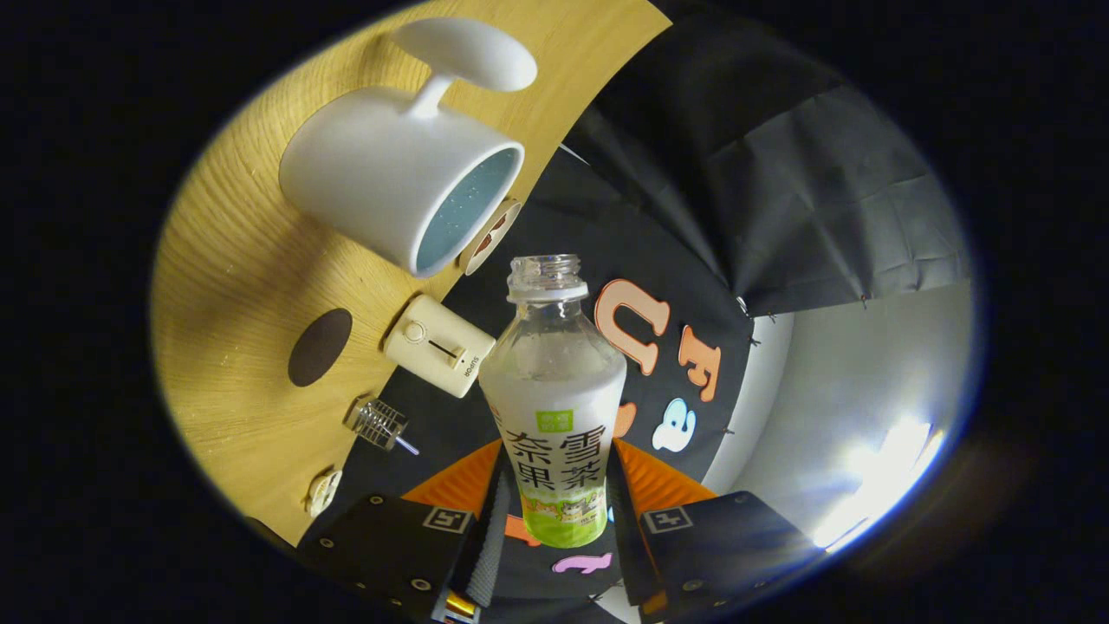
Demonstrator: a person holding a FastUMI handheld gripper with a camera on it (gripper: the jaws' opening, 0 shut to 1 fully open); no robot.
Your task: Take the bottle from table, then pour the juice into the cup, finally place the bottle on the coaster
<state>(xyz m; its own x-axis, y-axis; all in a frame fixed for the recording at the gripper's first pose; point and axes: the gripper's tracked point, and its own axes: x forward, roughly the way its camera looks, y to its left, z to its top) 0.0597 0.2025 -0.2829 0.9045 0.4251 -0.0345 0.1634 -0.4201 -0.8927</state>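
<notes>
Bottle: clear plastic juice bottle (554, 407) with a white-and-green label, uncapped, tipped sideways for pouring.
Jaws: closed on the bottle's lower body, one finger on each side.
Cup: white ceramic mug (394, 178), blue inside, just beyond the bottle's mouth.
Coaster: dark round disc (320, 347) on the wooden counter (234, 286), bare, apparently awaiting the bottle.

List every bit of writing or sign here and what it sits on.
Bottle: label with large printed characters; its fine print is too small to read.
Cream appliance: a small mark beside its slot, too small to read.
Gripper: square coded markers, no words; fingers shut on the bottle.
</notes>
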